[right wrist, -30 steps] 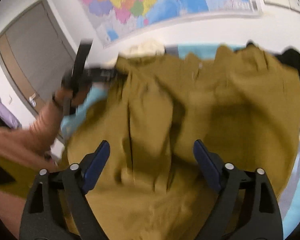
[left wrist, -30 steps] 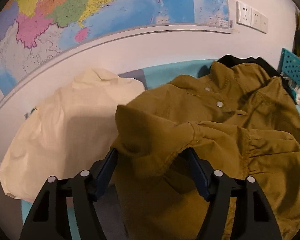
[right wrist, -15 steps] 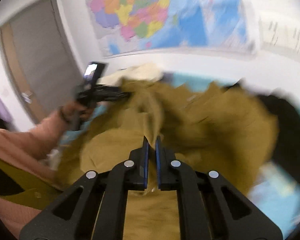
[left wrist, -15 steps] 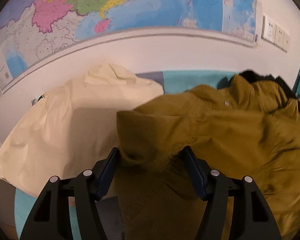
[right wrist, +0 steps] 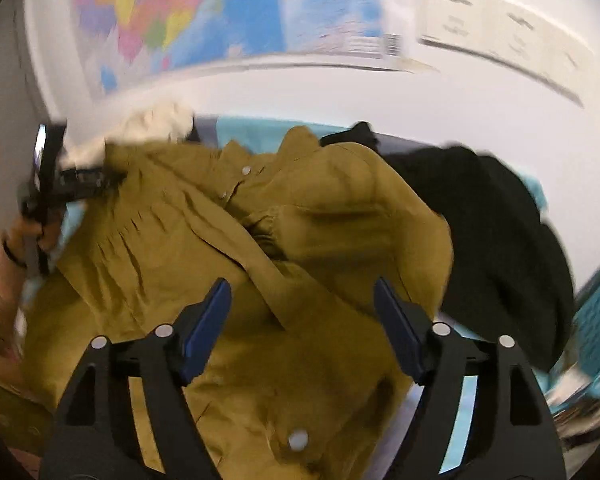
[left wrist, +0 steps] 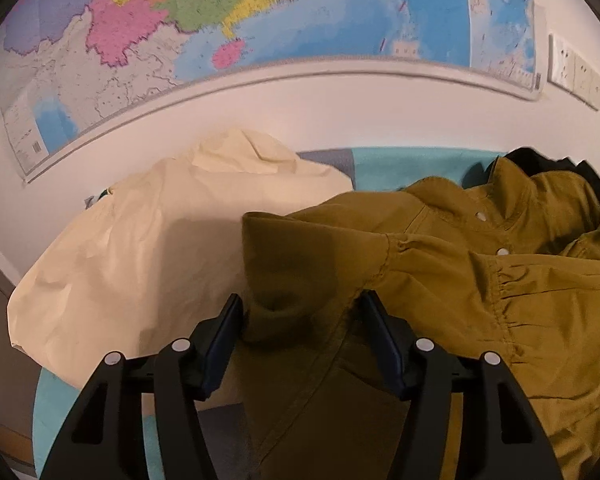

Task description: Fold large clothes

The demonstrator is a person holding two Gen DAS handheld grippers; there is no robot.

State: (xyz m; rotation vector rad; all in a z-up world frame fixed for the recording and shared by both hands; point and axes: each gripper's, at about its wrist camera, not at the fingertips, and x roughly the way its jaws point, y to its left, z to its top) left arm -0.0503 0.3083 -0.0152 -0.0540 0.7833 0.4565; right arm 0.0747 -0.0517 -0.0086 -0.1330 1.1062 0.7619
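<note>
An olive-brown shirt (left wrist: 480, 280) with white snap buttons lies crumpled on a turquoise bed cover (left wrist: 400, 166), filling the near and right part of the left wrist view. The left gripper (left wrist: 300, 308) is clamped on a bunched fold of this shirt at its left edge: the cloth fills the gap between the two blue pads and presses against both, and the jaws have just been closing a little on it. To the left of that fold, touching it, lies a cream garment (left wrist: 160, 248), heaped against the white wall under a coloured map (left wrist: 260, 20).

In the right wrist view the picture is smeared by motion. The right gripper (right wrist: 302, 300) hangs over the middle of the shirt (right wrist: 260, 240) with its jaws wide; they have just been opening, and the fabric lies beneath the pads, not pinched between them. A black garment (right wrist: 500, 220) lies to the right of the shirt, partly under its edge. At the far left a hand (right wrist: 32, 232) holds the left gripper (right wrist: 100, 178), which grips the shirt's far left corner.
</note>
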